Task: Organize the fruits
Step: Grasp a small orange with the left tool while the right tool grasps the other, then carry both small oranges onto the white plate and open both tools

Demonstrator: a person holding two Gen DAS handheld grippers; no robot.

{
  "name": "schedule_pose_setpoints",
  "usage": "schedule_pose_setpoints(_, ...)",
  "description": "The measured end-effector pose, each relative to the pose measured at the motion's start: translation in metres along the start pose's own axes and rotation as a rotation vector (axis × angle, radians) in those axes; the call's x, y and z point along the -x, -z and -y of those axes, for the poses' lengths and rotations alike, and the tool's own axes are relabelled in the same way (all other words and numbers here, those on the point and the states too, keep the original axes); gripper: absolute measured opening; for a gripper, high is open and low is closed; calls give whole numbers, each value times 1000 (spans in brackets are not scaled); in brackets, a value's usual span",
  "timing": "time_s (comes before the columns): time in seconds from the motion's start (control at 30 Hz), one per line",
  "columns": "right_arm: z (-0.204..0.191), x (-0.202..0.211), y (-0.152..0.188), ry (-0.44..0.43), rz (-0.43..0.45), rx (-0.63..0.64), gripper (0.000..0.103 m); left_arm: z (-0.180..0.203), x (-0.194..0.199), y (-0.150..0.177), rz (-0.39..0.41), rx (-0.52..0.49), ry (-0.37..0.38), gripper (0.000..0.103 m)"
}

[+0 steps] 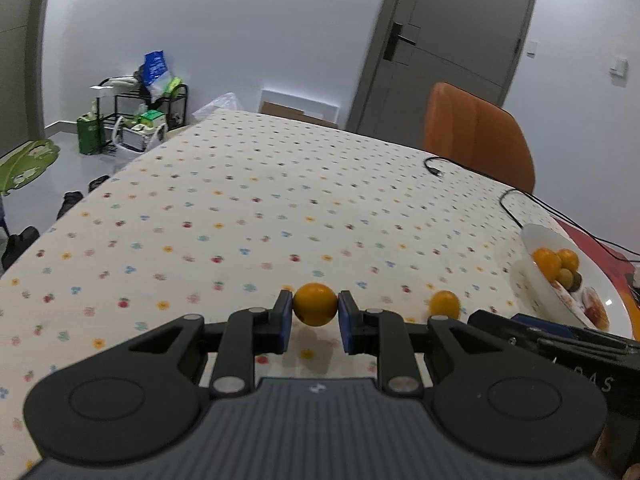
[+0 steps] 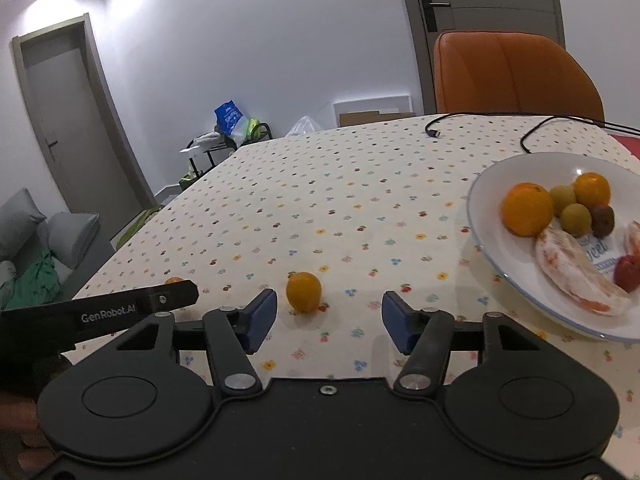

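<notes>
My left gripper [image 1: 315, 309] is shut on a small orange fruit [image 1: 315, 303], held just above the flowered tablecloth. A second small orange [image 1: 445, 303] lies on the cloth to its right. In the right wrist view that second orange [image 2: 303, 292] sits just ahead of my right gripper [image 2: 329, 308], nearer its left finger; this gripper is open and holds nothing. The white bowl [image 2: 520, 170] at the right holds two oranges, small green and brown fruits and peel pieces. The left gripper [image 2: 180, 294] shows side-on at the left, mostly hiding its held fruit [image 2: 175, 280].
A black cable [image 2: 528, 136] loops on the table behind the bowl [image 1: 536, 236]. An orange chair [image 2: 516, 72] stands at the table's far side. The table's left edge [image 1: 80, 216] drops to the floor. A red mat [image 1: 612, 264] lies under the bowl's far side.
</notes>
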State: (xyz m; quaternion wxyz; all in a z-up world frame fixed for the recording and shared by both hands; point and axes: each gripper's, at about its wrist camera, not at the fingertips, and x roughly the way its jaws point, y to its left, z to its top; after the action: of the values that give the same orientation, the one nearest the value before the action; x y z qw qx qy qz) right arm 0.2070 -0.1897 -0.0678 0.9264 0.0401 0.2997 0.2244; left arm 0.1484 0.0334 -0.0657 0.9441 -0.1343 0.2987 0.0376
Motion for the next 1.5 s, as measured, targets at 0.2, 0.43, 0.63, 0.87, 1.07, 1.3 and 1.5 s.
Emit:
schedule_pose_setpoints(0.2, -12, -9, -2, 12, -9, 27, 58, -10, 1, -2, 5, 18, -26, 23)
schedule_pose_setpoints(0.43, -25, -23, -8, 40, -19, 72, 48, -15, 2, -3, -1, 22, -31, 23)
schedule_pose_setpoints(0.63, -22, -23, -5, 51, -14, 66, 21, -13, 2, -3, -4, 22, -26, 23)
schedule_pose_setpoints(0.87, -5, 1, -9, 64, 32, 18, 21, 0, 1, -6, 3, -8, -7, 23)
schedule_pose_setpoints(1.07, 10, 20, -11, 80, 69, -7, 21, 24, 1, -10, 17, -43, 31, 23)
schedule_pose_setpoints(1.3, 27, 41, -14, 100, 119, -34, 21, 52, 1, -14, 21, -85, 79, 23)
schedule_pose_setpoints(1.5, 47, 57, -15, 126, 163, -73, 21, 80, 1, -16, 29, -129, 117, 23)
